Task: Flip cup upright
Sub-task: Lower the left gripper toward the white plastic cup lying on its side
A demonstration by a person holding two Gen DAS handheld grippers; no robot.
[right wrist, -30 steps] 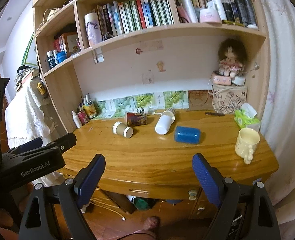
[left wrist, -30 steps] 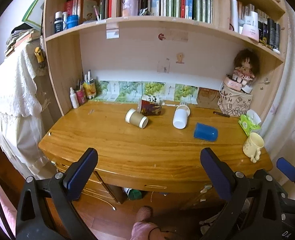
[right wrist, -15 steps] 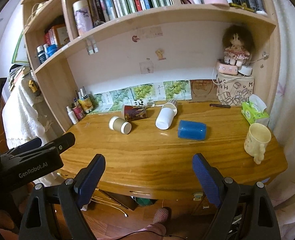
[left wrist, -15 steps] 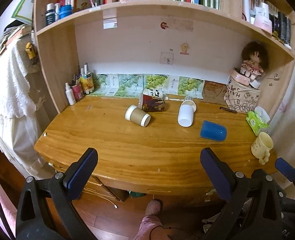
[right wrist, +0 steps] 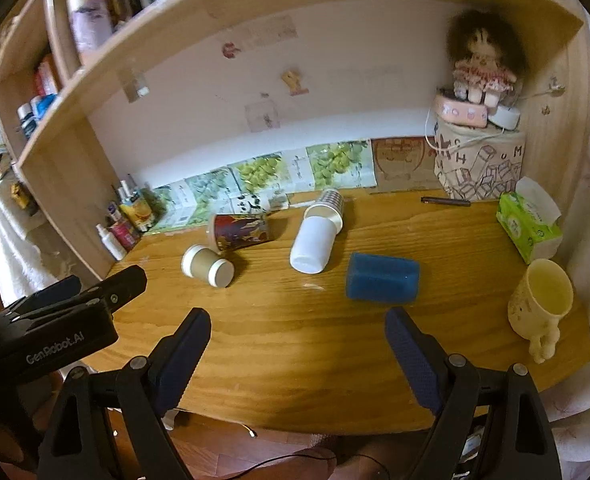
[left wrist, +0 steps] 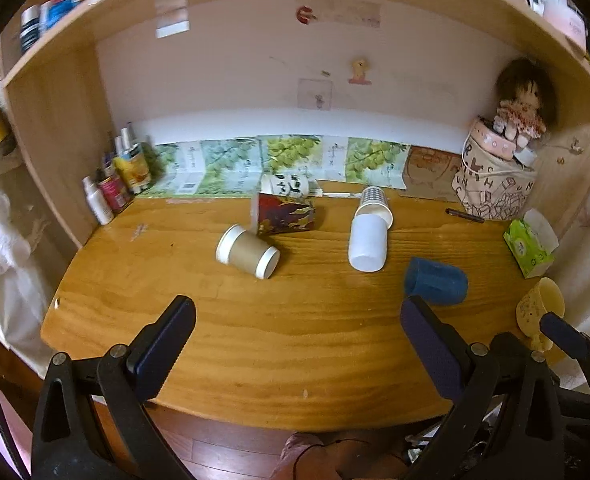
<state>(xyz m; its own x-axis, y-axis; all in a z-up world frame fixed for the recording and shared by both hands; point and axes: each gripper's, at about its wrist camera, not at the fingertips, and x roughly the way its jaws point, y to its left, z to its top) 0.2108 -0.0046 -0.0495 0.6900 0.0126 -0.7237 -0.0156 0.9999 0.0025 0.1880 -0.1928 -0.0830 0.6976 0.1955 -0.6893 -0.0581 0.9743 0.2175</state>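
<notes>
Jaws of both the left gripper (left wrist: 295, 344) and the right gripper (right wrist: 297, 350) are spread wide and nothing is held; both are poised over the near edge of the wooden table (left wrist: 295, 344). Several cups are seen lying on their sides: a blue cup (right wrist: 382, 283), with a white cup (right wrist: 313, 245) just to its left, and further left a brown paper cup (right wrist: 207, 267) and a red patterned cup (right wrist: 241, 233). Right of the blue cup, a yellow mug (right wrist: 543, 300) stands upright.
</notes>
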